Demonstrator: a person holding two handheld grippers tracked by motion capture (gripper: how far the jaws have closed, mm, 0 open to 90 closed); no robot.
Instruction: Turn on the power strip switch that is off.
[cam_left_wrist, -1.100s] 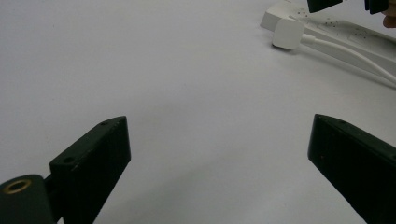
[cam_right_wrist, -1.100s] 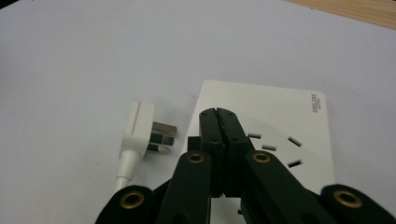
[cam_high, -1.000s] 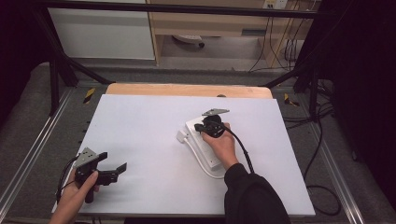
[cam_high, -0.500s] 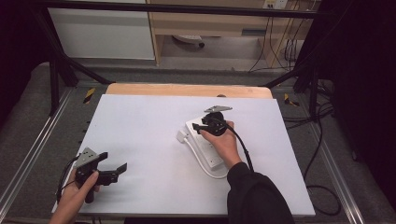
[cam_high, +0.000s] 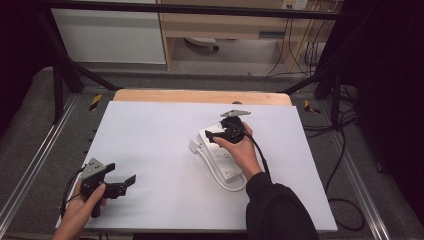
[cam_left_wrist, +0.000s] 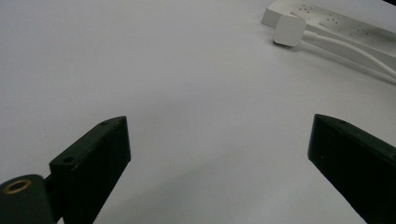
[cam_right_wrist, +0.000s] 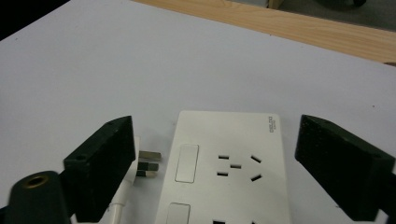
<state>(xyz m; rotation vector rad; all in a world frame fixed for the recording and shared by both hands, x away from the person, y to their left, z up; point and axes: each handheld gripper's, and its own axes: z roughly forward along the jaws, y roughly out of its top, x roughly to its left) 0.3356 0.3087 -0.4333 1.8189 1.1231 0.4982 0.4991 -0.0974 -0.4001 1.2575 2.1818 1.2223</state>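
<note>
Near the middle of the white table (cam_high: 150, 130), a white power strip (cam_high: 220, 155) is laid flat, its plug (cam_right_wrist: 144, 163) just beside its end. Above the strip the right gripper (cam_high: 215, 136) is held, its jaws just opened wide, nothing pinched between them. At the near left corner the left gripper (cam_high: 125, 182) is held wide and empty.

White tabletop (cam_high: 150, 145), wooden board (cam_high: 200, 96) along its far edge, pale cabinet (cam_high: 110, 35) beyond, grey floor (cam_high: 30, 125)

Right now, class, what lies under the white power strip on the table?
The power strip lies flat on the white table surface, its plug beside it. The right gripper hovers above, jaws just opened. The hand covers part of it.
</note>
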